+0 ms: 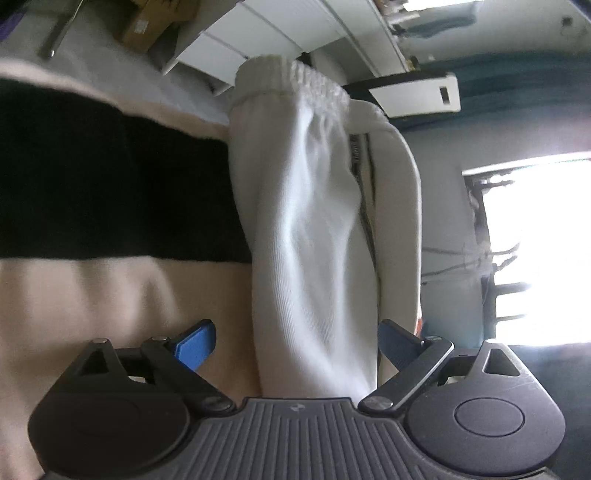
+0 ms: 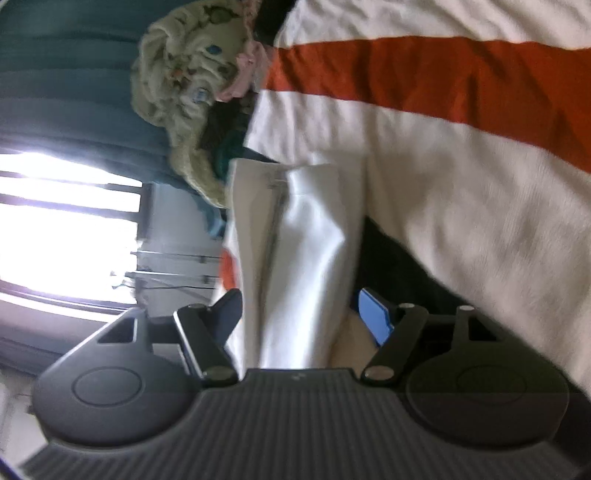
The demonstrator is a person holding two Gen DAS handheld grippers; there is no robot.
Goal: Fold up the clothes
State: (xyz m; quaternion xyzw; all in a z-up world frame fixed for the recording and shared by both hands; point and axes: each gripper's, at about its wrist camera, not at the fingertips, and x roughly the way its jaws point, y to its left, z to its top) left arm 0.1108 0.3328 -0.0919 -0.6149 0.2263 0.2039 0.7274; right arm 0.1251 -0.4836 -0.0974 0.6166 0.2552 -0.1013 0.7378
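My left gripper gapes wide around the white sweatpants lying on the striped blanket; my right gripper straddles them loosely. Unpinched, the fold could slump open.

Your left tongs stand wide, pads clear of the white ribbed-knit trousers between them, lying on the cream-and-black striped blanket.

- A bright window with dark bars glares white, washing out the wall beside it.
- Teal curtains hang by the window.
- White cabinet panels stand behind.
- A striped blanket, cream, orange and black, covers the surface.
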